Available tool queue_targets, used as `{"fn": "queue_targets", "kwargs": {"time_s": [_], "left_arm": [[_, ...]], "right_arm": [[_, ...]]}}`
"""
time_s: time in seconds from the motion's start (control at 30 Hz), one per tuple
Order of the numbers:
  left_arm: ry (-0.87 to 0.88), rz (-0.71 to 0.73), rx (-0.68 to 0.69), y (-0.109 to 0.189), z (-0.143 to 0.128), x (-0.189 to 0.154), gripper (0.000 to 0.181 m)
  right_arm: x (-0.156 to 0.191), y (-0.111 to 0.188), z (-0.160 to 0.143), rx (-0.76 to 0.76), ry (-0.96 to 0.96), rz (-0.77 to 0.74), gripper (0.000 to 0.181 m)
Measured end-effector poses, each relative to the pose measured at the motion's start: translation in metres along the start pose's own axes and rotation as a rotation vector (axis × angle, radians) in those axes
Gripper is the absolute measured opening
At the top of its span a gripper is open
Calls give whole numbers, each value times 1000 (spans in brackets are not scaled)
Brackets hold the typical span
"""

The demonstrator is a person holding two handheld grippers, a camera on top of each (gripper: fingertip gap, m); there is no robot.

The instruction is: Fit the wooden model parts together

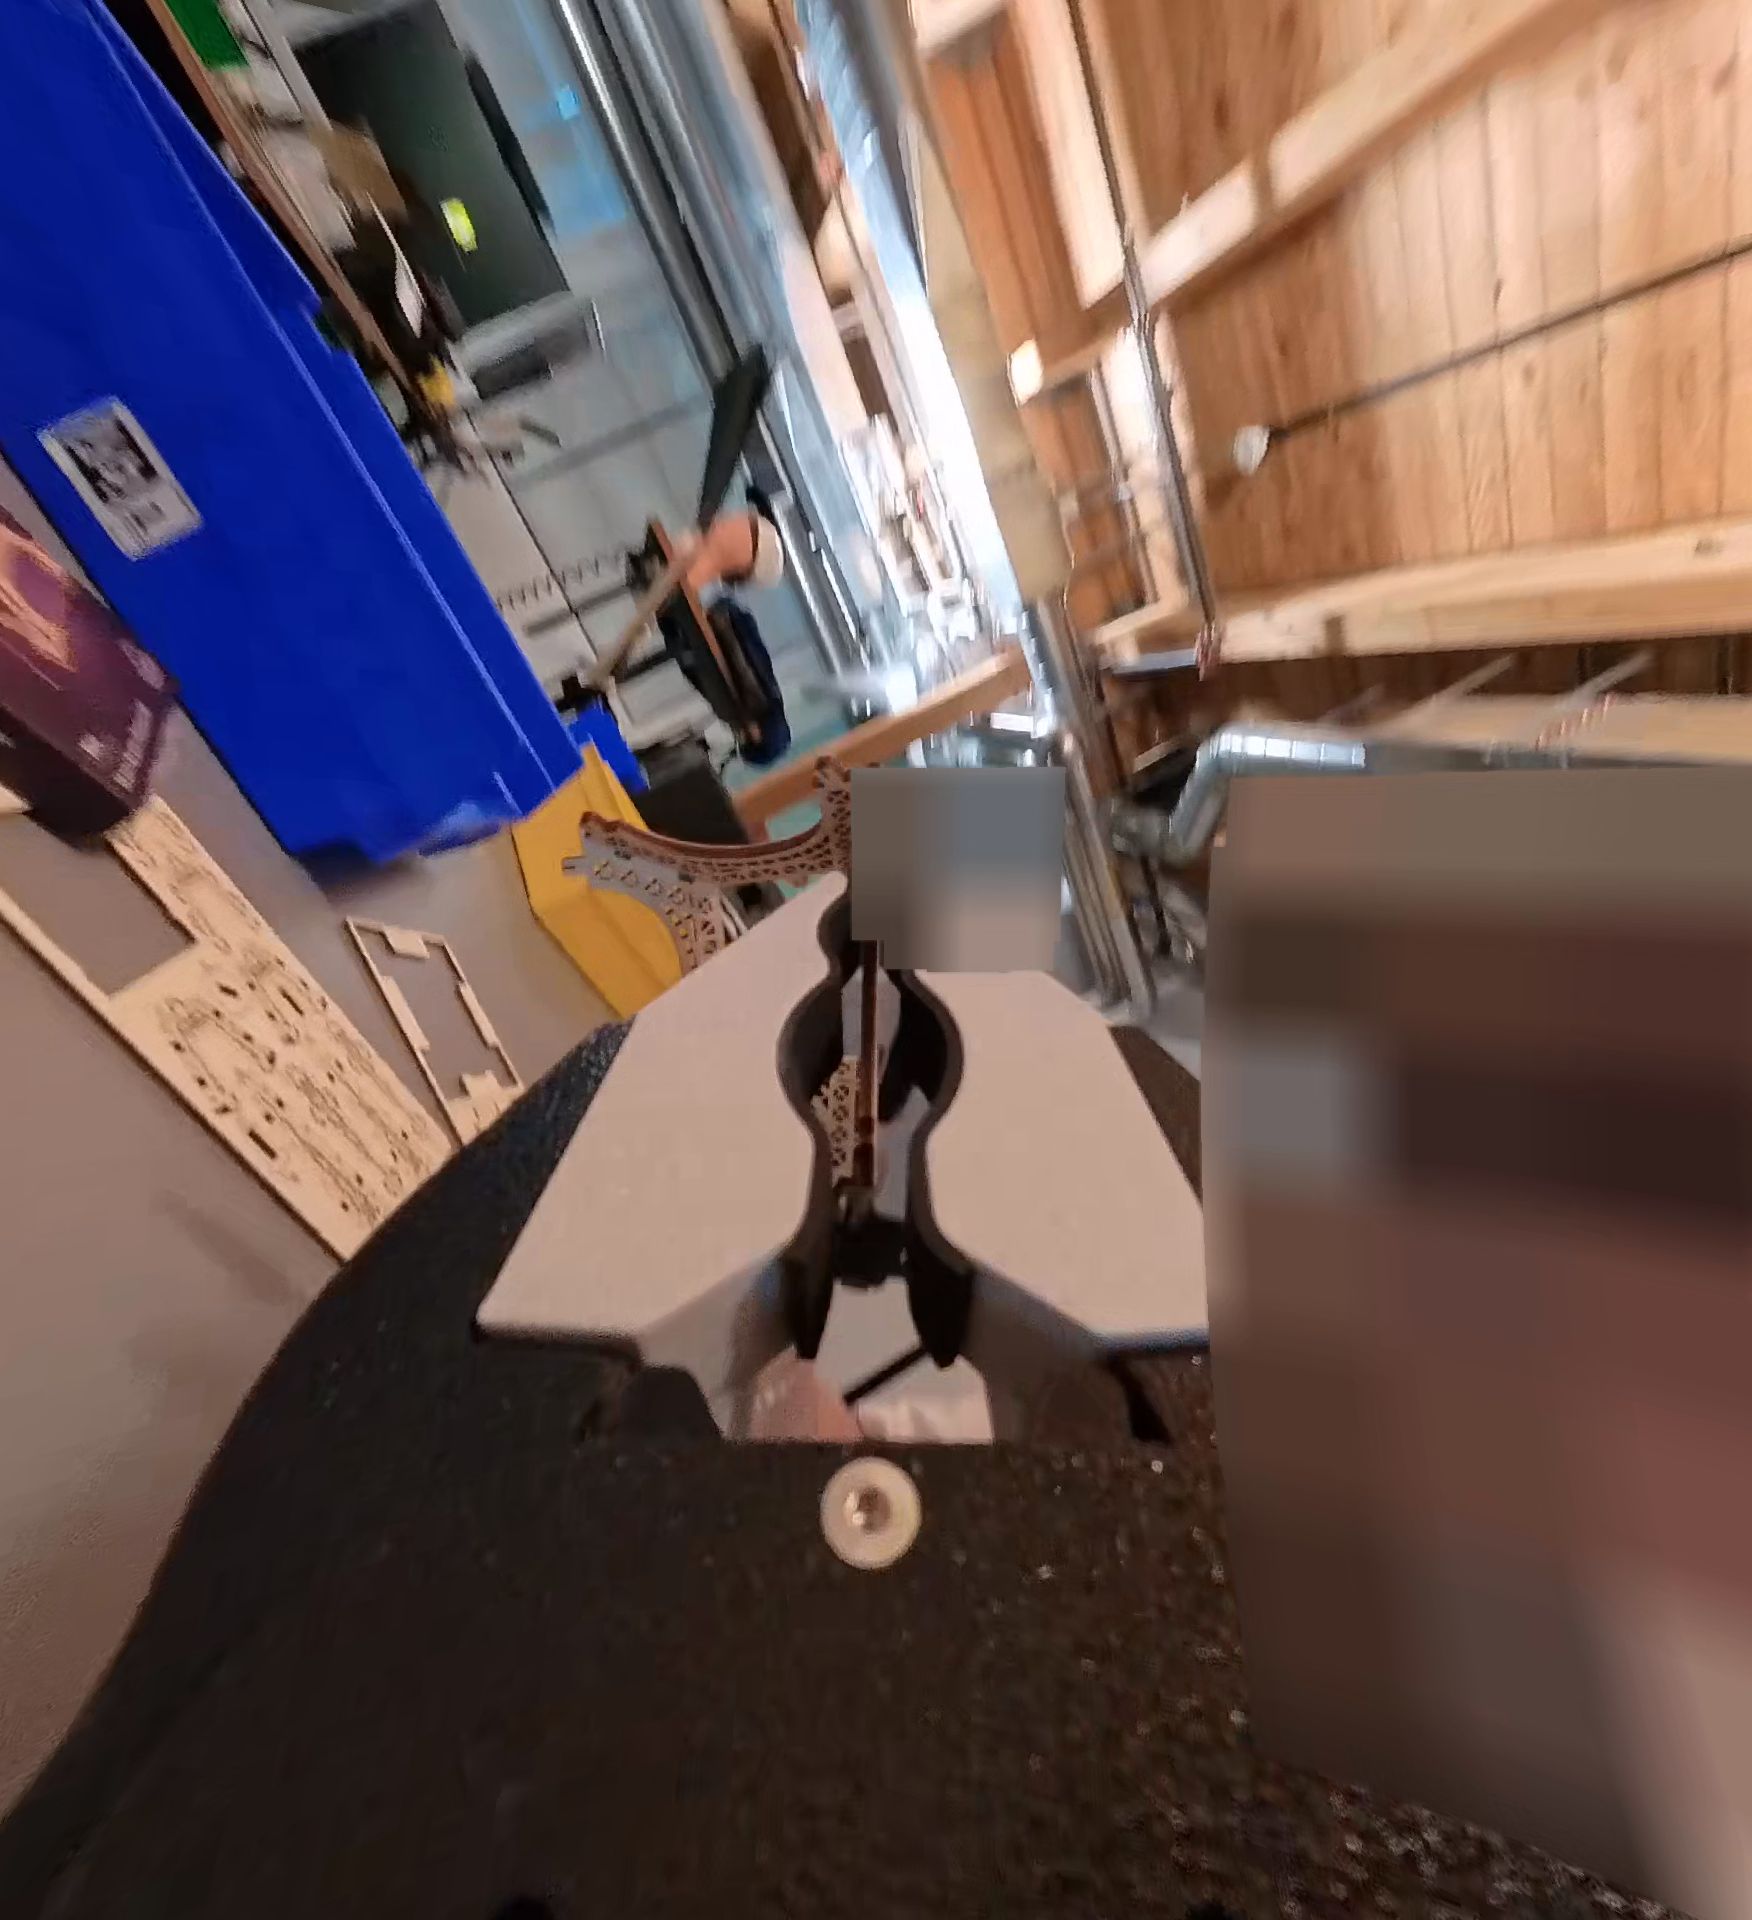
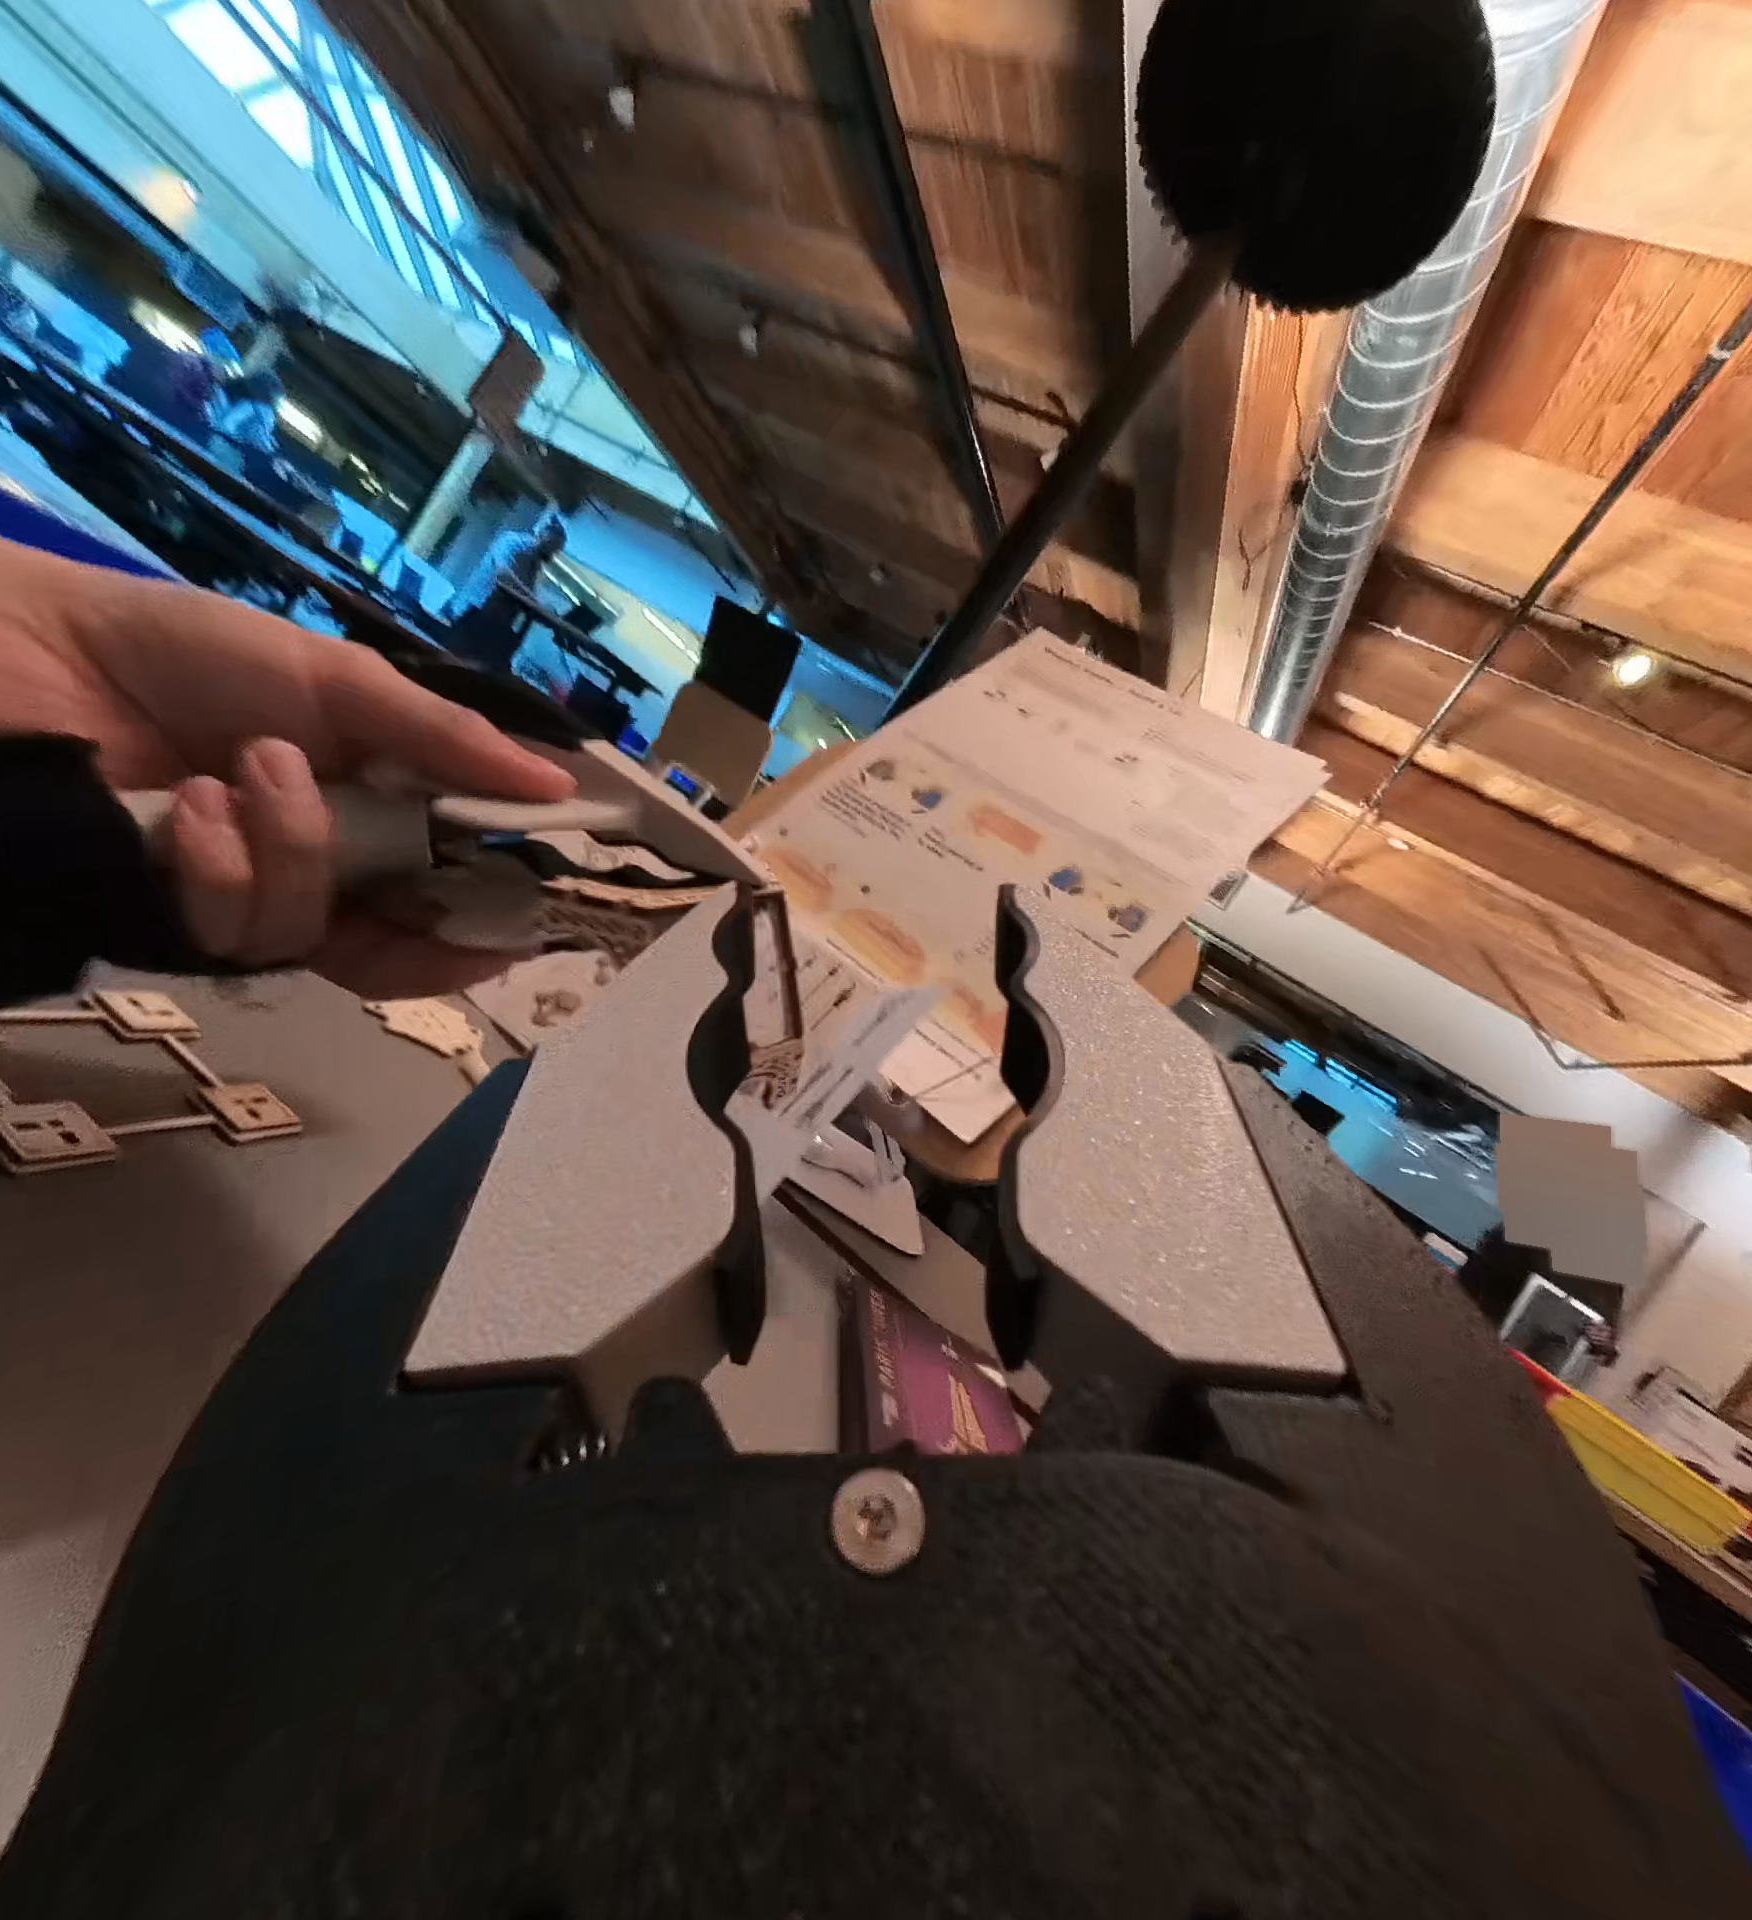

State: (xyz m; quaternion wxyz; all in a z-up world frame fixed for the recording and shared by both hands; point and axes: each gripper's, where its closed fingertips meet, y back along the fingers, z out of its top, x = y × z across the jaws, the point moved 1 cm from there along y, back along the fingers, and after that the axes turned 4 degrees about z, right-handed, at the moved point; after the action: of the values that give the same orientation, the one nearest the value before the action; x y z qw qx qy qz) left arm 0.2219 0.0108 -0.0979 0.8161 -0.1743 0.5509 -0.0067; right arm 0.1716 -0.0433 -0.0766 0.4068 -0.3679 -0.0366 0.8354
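Your left gripper (image 1: 867, 1039) is clamped on the lattice wood part (image 1: 716, 883), frame center, long axis running fwd. Your right gripper (image 2: 872, 977) gapes, empty; 2nd pieces (image 2: 124, 1081) lie mid-left, nearer it.

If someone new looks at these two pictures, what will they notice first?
In the left wrist view, the left gripper is shut on a thin fretwork wooden part, with a big blue bin at upper left. In the right wrist view, the right gripper stands open before an instruction sheet.
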Motion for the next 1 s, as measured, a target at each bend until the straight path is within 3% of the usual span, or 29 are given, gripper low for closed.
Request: {"fn": "queue_targets", "kwargs": {"time_s": [0.03, 0.13, 0.33, 0.7, 0.93, 1.0], "left_arm": [[4, -3, -51, 4, 8, 0, 0], [54, -40, -118, 8, 18, -5, 0], [93, -151, -146, 2, 15, -28, 0], [121, -265, -236, -3, 12, -49, 0], [161, -313, -232, -9, 3, -49, 0], [165, -320, -236, -10, 1, -50, 0]], "right_arm": [[3, -1, -1, 7, 2, 11, 45], [16, -9, -18, 142, 109, 34, 54], [20, -13, -23, 216, 122, -15, 48], [22, -17, -16, 203, -96, -80, 45], [14, -14, -15, 187, -183, -128, 31], [10, -11, -8, 151, -156, -146, 19]]}}
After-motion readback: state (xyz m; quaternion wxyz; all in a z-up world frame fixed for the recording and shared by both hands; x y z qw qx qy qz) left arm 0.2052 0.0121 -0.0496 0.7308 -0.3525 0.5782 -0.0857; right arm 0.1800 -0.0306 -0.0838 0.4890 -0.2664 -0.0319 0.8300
